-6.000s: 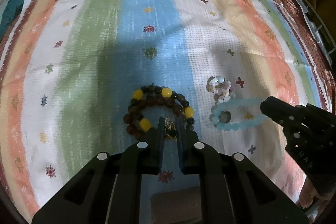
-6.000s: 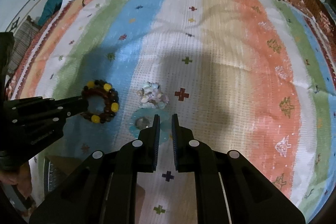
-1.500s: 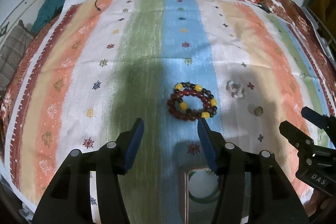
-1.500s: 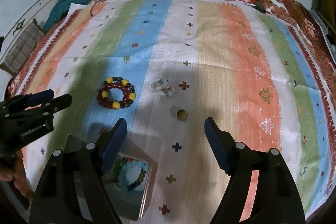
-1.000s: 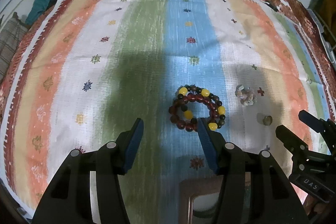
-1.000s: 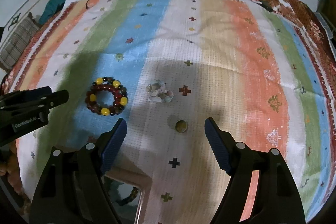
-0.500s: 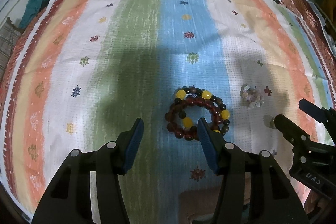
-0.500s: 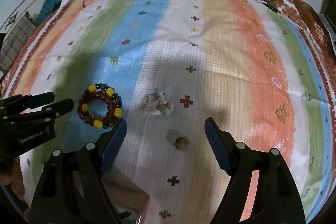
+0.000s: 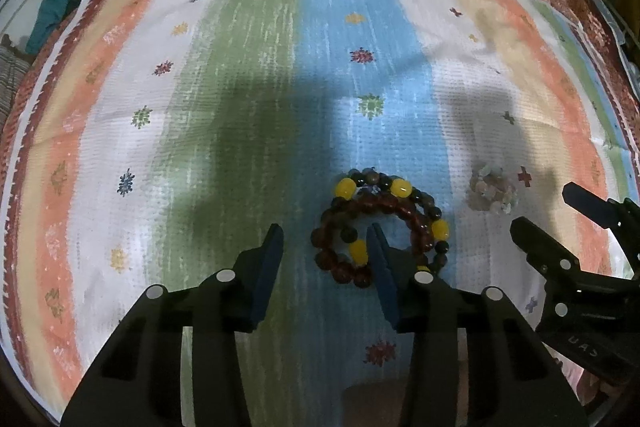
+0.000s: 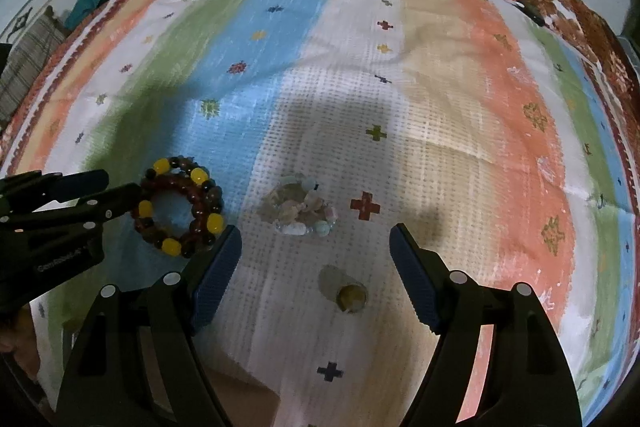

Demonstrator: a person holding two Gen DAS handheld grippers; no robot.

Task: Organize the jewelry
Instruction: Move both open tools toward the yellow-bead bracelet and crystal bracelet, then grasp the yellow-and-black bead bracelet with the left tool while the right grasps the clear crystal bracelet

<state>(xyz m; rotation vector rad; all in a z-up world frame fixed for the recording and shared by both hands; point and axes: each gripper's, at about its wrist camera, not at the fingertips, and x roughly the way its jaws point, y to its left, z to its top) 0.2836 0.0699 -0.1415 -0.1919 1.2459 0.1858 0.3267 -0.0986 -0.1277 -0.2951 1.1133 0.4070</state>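
Behind left gripper (image 9: 326,247), jaws parted and narrowing, bead bracelet (image 9: 380,227) partly hidden; right gripper (image 10: 316,245) wide.

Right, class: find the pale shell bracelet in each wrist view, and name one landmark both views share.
Left wrist view: the shell bracelet lies at right of centre, right of the dark bead bracelet.
Right wrist view: it lies near centre, beyond the open right gripper.
Shared landmark: the red cross woven into the cloth just right of it.
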